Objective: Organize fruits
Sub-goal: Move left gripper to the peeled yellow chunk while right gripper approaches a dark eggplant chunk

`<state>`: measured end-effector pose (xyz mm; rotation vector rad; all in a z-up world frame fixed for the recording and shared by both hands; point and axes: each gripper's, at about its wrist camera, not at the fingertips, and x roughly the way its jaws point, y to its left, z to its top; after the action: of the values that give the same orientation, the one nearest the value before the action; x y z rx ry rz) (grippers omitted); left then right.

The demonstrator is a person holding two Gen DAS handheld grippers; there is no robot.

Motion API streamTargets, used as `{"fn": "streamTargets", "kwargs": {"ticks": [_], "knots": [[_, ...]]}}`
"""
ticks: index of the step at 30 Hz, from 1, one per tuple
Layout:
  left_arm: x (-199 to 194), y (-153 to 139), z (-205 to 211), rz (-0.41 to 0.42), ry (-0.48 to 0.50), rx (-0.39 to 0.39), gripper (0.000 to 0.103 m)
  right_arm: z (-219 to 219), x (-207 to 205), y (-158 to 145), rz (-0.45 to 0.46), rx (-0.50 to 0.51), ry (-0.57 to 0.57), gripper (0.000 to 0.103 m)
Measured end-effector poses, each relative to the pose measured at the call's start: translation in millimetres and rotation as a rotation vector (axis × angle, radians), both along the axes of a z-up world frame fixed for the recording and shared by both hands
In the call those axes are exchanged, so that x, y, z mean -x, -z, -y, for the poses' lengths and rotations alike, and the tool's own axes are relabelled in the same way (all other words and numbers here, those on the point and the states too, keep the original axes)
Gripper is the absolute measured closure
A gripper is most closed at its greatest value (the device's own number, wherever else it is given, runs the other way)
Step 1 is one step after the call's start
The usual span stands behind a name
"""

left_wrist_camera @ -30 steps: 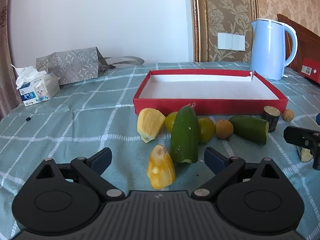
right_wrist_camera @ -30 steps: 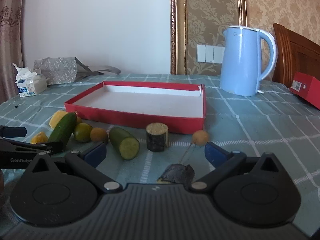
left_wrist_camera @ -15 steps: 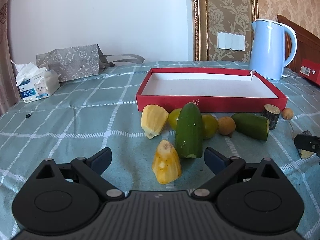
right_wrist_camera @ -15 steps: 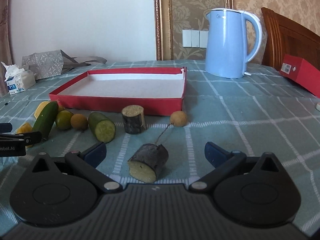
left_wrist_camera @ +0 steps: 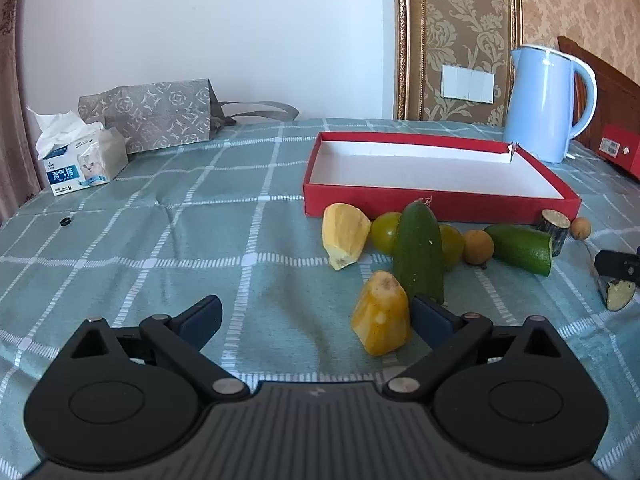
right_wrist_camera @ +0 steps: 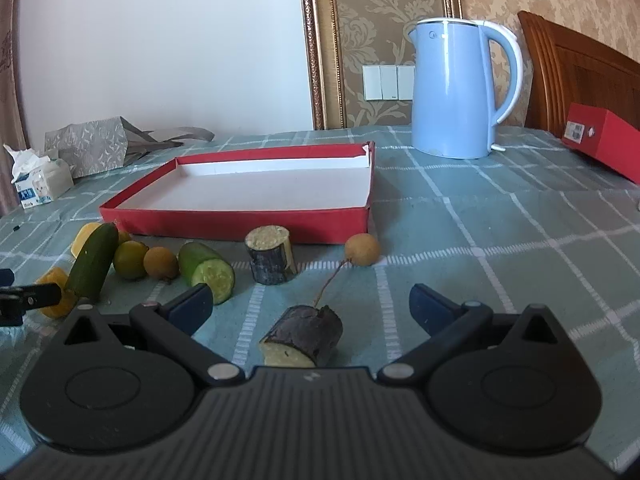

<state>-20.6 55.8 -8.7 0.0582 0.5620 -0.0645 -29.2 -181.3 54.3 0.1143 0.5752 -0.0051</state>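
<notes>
Both grippers hang low over the near edge of the table [left_wrist_camera: 132, 216], each with its jaws spread wide and nothing between them. The left gripper [left_wrist_camera: 316, 314] has a yellow fruit chunk [left_wrist_camera: 382, 326] just inside its right finger, nearly touching it. The right gripper [right_wrist_camera: 310, 304] has a dark-skinned stub [right_wrist_camera: 304, 336] lying on its side in the middle of its opening, cut face toward the camera, with a thin stem running back from it to a small brown round fruit [right_wrist_camera: 362, 249].

The step in hand looks like the first pick-ups, as the red tray [right_wrist_camera: 240, 220] toward the far edge holds nothing. For the right gripper the stub is well centred, so I would go straight down and close across its skin, not the soft cut ends. Whether the stem joins the two I cannot tell; lift slowly in case the round fruit drags.

The left gripper sits off-centre: it should shift right until the chunk is midway, or the finger will shove it into the long cucumber [left_wrist_camera: 418, 256] leaning just behind. Beyond lie another yellow piece [left_wrist_camera: 344, 234], green citrus [left_wrist_camera: 384, 232], a cut cucumber half [right_wrist_camera: 206, 266] and an upright stub [right_wrist_camera: 270, 256], all close along the tray's front wall.
</notes>
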Motion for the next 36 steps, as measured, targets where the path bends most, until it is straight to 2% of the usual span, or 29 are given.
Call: {"fn": "streamTargets", "kwargs": {"ticks": [9, 26, 36], "knots": [[-7, 2, 18, -0.029, 0.016, -0.034, 0.002, -1, 0, 0, 0.007, -0.016, -0.013, 0.0], [-10, 5, 21, -0.04, 0.013, -0.015, 0.002, -5, 0, 0, 0.005, 0.008, -0.018, 0.0], [-12, 7, 20, -0.047, 0.018, -0.012, 0.002, -3, -1, 1, -0.002, -0.011, -0.016, 0.0]]}}
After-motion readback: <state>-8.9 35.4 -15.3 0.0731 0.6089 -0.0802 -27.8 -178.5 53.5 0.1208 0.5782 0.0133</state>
